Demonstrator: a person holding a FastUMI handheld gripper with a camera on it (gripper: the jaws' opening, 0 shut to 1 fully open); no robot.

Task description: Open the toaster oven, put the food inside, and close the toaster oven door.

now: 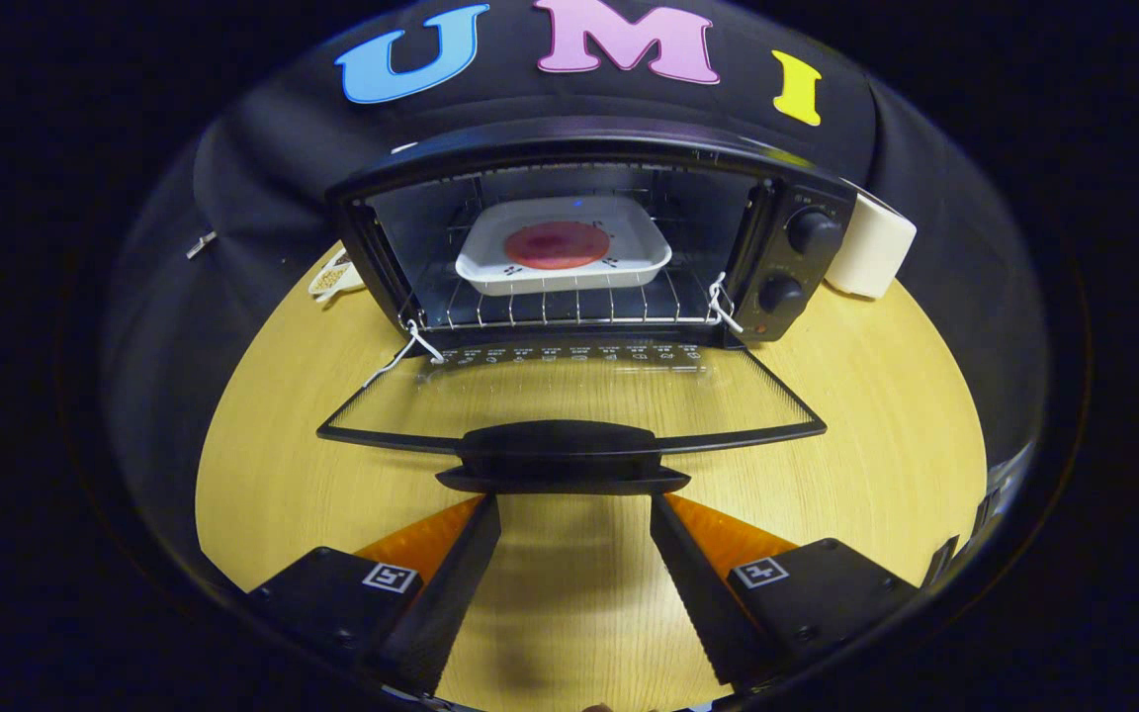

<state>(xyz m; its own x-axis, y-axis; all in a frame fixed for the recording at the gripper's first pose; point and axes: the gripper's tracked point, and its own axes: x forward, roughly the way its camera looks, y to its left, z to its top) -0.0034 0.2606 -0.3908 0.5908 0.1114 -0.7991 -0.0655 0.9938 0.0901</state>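
Gripper spread wide, empty — fingertips just short of the oven door handle.

white cylinder partly behind toaster oven; small object half hidden, unidentifiable

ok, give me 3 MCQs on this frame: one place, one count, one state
1. Where is the white tray with the food?
A. on the tabletop
B. on the wire rack inside the toaster oven
C. between the jaws

2. How many knobs on the toaster oven?
A. one
B. two
C. four

3. What state is the oven door in?
A. folded down open
B. shut
C. half raised

Answers:
1 B, the tray sits on the rack.
2 B, two knobs, upper and lower.
3 A, the door lies flat, with its handle just ahead of the open, empty gripper.
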